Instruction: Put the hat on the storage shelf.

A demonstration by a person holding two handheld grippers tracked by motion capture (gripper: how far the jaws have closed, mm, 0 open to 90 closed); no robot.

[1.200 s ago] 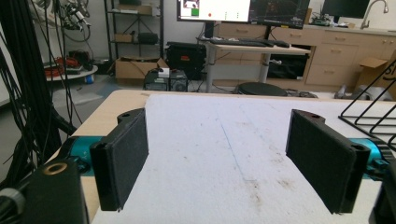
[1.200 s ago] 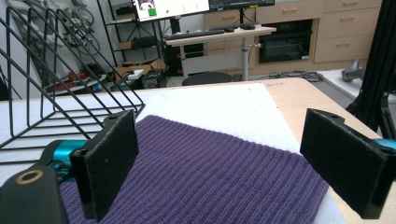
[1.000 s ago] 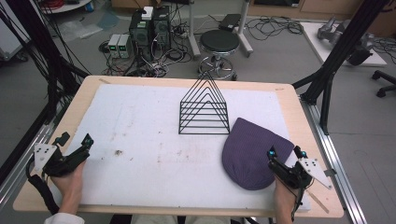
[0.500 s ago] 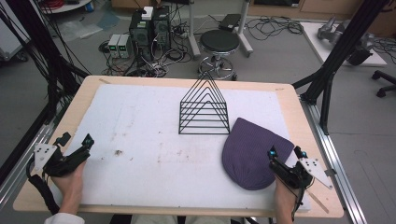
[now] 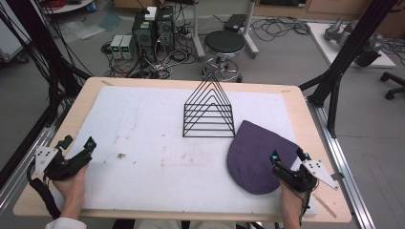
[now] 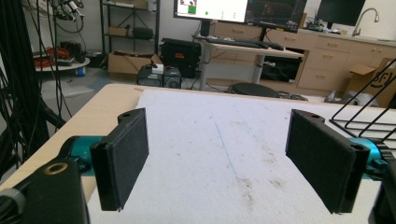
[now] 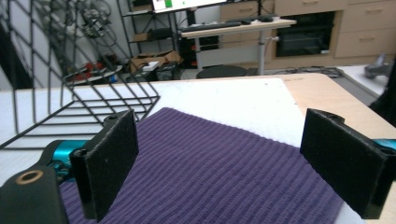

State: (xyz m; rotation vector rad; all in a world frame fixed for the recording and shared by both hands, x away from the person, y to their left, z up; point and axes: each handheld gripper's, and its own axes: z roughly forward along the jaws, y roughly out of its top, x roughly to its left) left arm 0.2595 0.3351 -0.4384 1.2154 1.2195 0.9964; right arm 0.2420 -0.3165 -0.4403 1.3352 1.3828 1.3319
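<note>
While the right gripper (image 5: 288, 156) sits at the lower right of the high view with its jaws spread wide and holding nothing, the purple knitted hat (image 5: 255, 156) lies flat on the white mat (image 5: 143, 129) directly beneath and ahead of them. Just above the hat, near the frame's middle, stands a black wire rack (image 5: 208, 110). At the lower left, the left gripper (image 5: 77, 141) hovers over bare mat on the surface, jaws wide apart and empty.
</note>
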